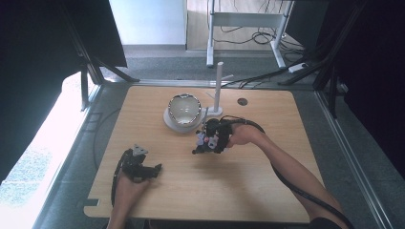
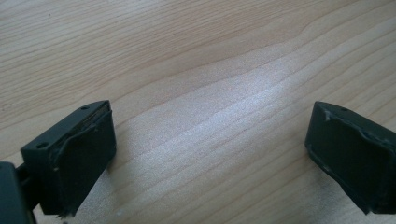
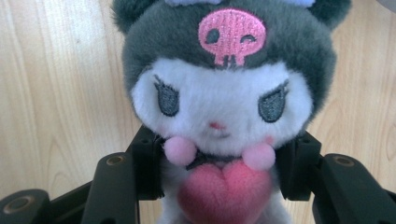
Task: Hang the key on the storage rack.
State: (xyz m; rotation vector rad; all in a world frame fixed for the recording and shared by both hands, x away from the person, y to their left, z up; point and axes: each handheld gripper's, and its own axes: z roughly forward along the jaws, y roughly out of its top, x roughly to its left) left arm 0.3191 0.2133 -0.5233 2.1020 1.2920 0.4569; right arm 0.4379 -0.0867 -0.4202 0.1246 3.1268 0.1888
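Plush (image 3: 219,107), grey-hooded, white-faced, pink skull and heart, sits clenched in the right gripper (image 1: 206,141) near desk (image 1: 248,186) centre; left gripper (image 2: 208,154) gapes, released, over pale wood.

Fuzzy plush toy (image 3: 219,107), matt wood-grain table (image 1: 267,191), glossy metal bowl (image 1: 184,110), matt black jaws

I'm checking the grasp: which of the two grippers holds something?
The right gripper: its jaws pinch a plush toy at the body. The left gripper stands open over the bare table.
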